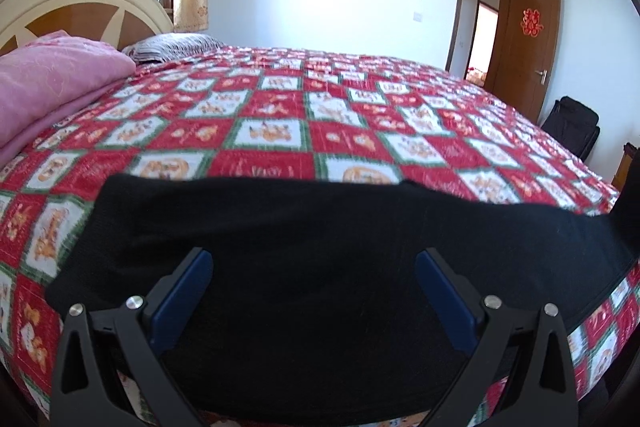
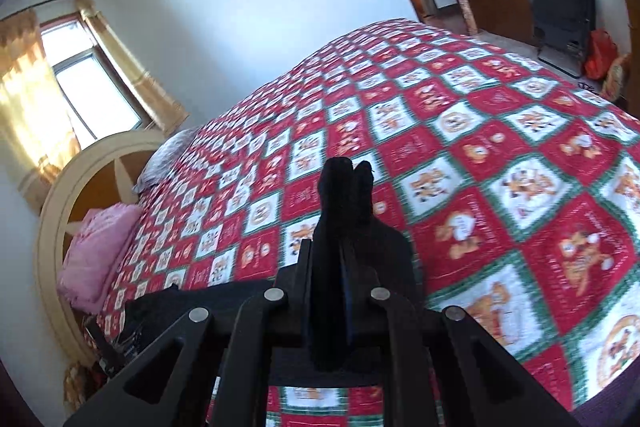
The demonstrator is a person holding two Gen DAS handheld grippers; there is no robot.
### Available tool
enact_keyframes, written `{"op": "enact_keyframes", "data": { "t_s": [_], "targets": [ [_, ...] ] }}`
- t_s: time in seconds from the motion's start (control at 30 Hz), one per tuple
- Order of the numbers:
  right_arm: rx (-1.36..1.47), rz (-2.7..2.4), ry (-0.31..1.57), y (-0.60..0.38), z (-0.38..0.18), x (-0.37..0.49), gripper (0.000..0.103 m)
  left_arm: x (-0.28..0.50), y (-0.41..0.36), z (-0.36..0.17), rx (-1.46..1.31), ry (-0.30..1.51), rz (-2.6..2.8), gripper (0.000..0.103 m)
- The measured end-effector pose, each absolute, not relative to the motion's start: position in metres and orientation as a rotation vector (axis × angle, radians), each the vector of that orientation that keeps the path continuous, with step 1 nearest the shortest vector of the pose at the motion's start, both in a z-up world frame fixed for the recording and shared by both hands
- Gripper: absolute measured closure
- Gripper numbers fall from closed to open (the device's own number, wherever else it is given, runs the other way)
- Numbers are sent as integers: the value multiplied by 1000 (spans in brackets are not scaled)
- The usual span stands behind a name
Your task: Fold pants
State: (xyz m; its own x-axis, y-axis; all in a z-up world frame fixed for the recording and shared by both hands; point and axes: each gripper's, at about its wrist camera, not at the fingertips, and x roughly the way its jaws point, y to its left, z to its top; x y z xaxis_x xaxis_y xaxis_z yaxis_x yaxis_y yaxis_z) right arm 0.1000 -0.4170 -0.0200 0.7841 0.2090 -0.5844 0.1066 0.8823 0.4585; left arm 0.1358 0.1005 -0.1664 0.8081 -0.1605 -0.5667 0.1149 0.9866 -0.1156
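Along the near edge of the bed (image 1: 280, 131), from the left wrist view, I see the black pants (image 1: 320, 227) spread flat across the checked quilt, reaching from near the left side to the right edge of the picture. My left gripper (image 1: 314, 263) hovers over them with its jaws wide apart and nothing between the blue pads; I judge it is waiting low over the cloth to pin or take its end of the fold. Whether the pads brush the fabric I cannot tell. The pants' right end is cut off by the picture's rim, and a folded pink blanket (image 1: 52, 87) lies at the headboard corner.

From the right wrist view, my right gripper (image 2: 344, 267) is clamped tight on a bunched end of the pants (image 2: 344, 195), which sticks up past the fingertips, lifted so it can be carried over. The pads themselves are buried in dark cloth, and the rest of the garment trails off below, mostly hidden behind the gripper's body.
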Motion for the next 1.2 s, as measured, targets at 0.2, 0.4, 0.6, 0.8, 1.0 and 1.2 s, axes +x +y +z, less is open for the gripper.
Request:
{"op": "enact_keyframes", "data": {
  "t_s": [0.2, 0.4, 0.6, 0.8, 1.0, 1.2],
  "targets": [
    [472, 124, 725, -372, -35, 120, 91, 136, 95, -160, -83, 612, -188, 0],
    [471, 173, 781, -345, -58, 130, 91, 134, 83, -161, -46, 622, -200, 0],
    [494, 205, 819, -332, -77, 135, 91, 134, 81, -162, -24, 634, -186, 0],
    [477, 268, 844, -302, -83, 144, 91, 134, 79, -165, -21, 652, -193, 0],
    [458, 309, 887, -273, -102, 154, 91, 134, 75, -167, -16, 663, -204, 0],
    [429, 345, 945, -246, -125, 162, 91, 132, 70, -165, -28, 672, -227, 0]
  ]
}}
